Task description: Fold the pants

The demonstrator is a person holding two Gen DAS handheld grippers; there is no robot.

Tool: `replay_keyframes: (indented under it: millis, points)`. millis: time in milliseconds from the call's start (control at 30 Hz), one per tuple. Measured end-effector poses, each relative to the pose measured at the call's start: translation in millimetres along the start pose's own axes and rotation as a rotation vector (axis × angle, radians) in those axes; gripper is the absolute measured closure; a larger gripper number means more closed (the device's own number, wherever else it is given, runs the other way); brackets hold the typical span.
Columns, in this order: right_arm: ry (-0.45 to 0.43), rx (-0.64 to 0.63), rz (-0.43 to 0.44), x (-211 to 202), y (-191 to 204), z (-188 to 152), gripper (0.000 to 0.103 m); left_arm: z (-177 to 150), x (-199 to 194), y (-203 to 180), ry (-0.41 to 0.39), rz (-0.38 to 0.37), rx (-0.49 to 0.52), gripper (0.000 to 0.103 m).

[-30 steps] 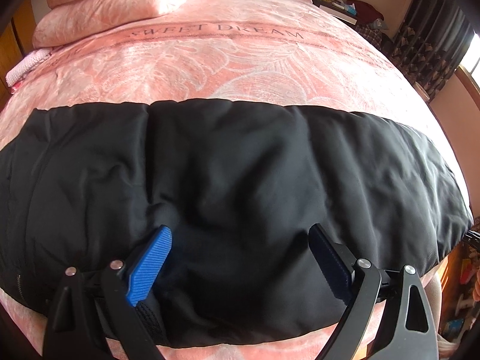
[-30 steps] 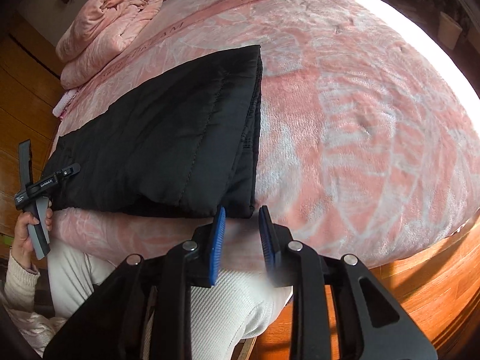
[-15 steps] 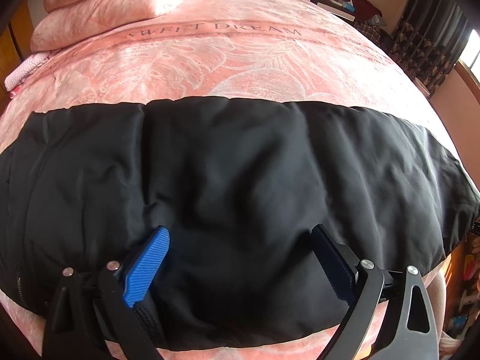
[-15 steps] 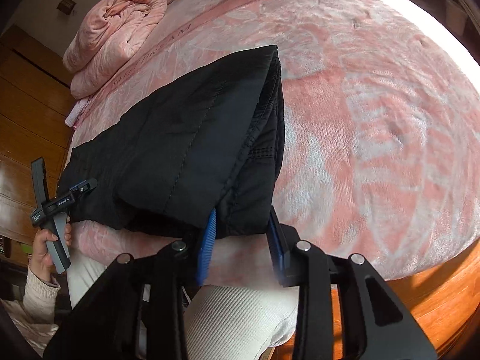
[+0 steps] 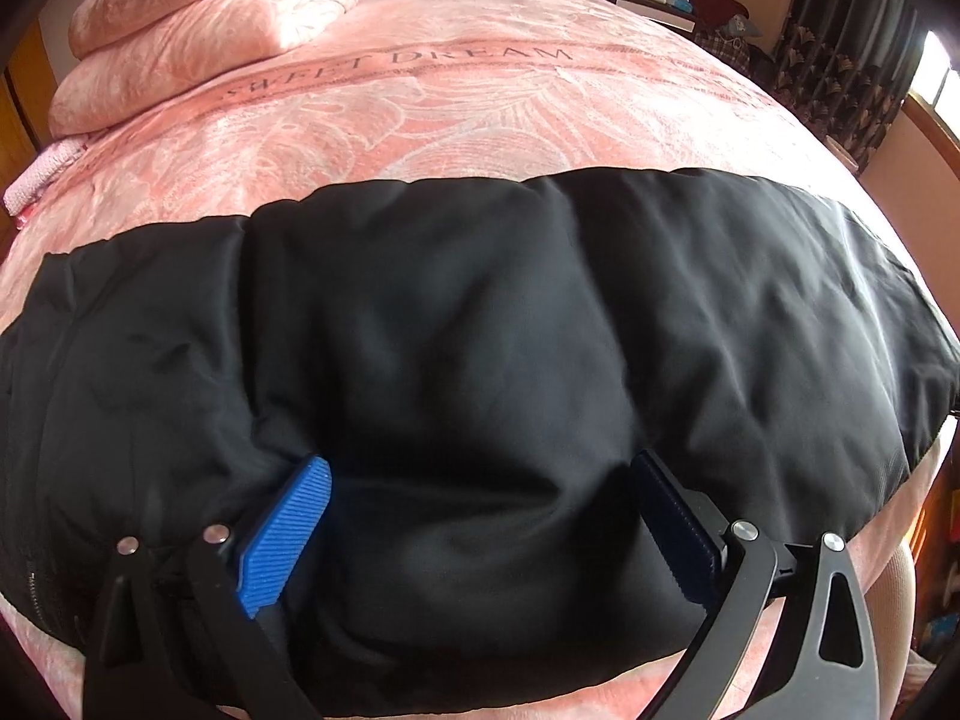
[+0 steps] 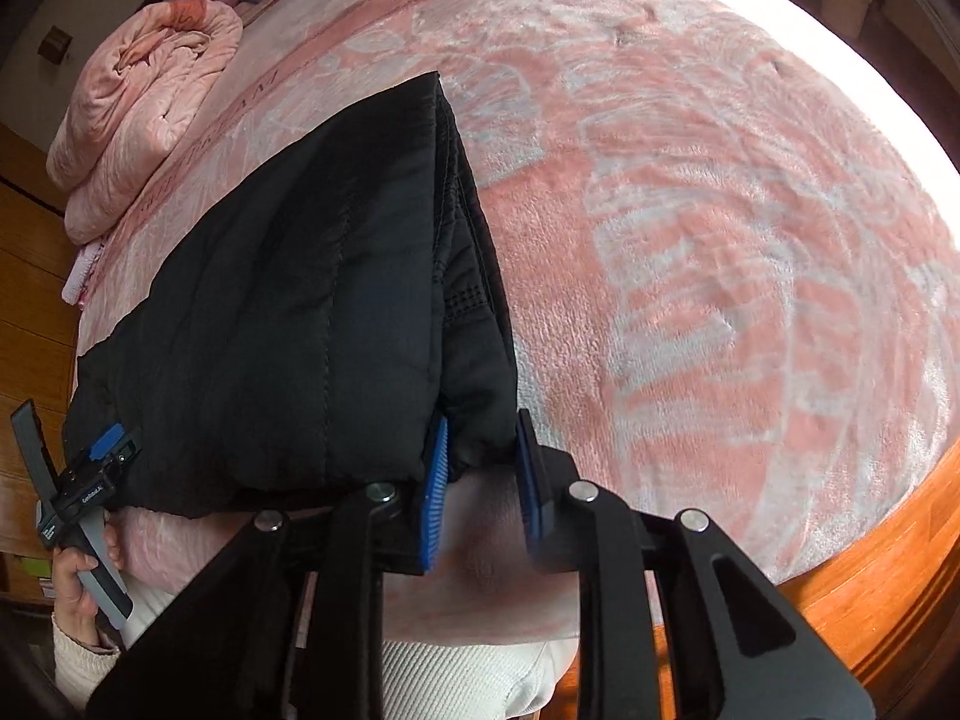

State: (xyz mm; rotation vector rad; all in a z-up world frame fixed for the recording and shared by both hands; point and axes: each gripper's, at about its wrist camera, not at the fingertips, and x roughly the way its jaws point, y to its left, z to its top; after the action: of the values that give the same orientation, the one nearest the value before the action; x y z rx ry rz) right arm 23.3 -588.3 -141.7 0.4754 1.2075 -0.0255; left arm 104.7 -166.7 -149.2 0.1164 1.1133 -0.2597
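Note:
Black padded pants [image 5: 480,360] lie folded lengthwise across the near edge of a pink bed. My left gripper [image 5: 480,480] is open, its blue pads pressed down onto the fabric with a bulge of cloth between them. In the right wrist view the pants [image 6: 288,324] stretch away to the left. My right gripper [image 6: 480,450] has its blue pads around the near right corner of the pants, which is lifted off the blanket. The left gripper [image 6: 105,450] shows at the far end of the pants in a hand.
A pink blanket [image 5: 480,108] with "SWEET DREAM" lettering covers the bed. A rolled pink quilt [image 5: 198,18] lies at the far left, also in the right wrist view [image 6: 144,114]. Dark curtains [image 5: 852,60] hang at right. Wooden floor [image 6: 888,588] runs along the bed's right edge.
My right gripper moved in and closed around the pants' right corner, then raised it off the blanket. My left gripper stayed pressed on the fabric, shifting slightly.

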Motion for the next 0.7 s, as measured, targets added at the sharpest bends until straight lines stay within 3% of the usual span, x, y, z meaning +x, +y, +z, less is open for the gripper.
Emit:
replay_keyframes:
  millis: [100, 200, 333, 433, 700]
  points:
    - [-0.039, 0.048, 0.027, -24.0, -8.3, -7.8, 0.068, -0.8, -5.2, 4.3, 0.01, -0.013, 0.001, 0.004]
    - [-0.071, 0.075, 0.054, -51.2, -14.0, -19.6, 0.067, -1.7, -14.4, 10.8, 0.006, -0.024, -0.032, 0.004]
    - [-0.068, 0.135, 0.166, -64.7, -10.5, -37.8, 0.053, -2.8, -26.1, 12.0, -0.014, -0.042, -0.077, 0.004]
    - [-0.054, 0.165, 0.268, -55.1, 1.5, -45.3, 0.045, -3.8, -30.3, 8.3, -0.022, -0.049, -0.072, 0.004]
    - [-0.064, 0.202, 0.244, -17.5, 9.3, -24.9, 0.042, -8.0, -28.4, 18.8, -0.006, -0.01, -0.065, 0.004]
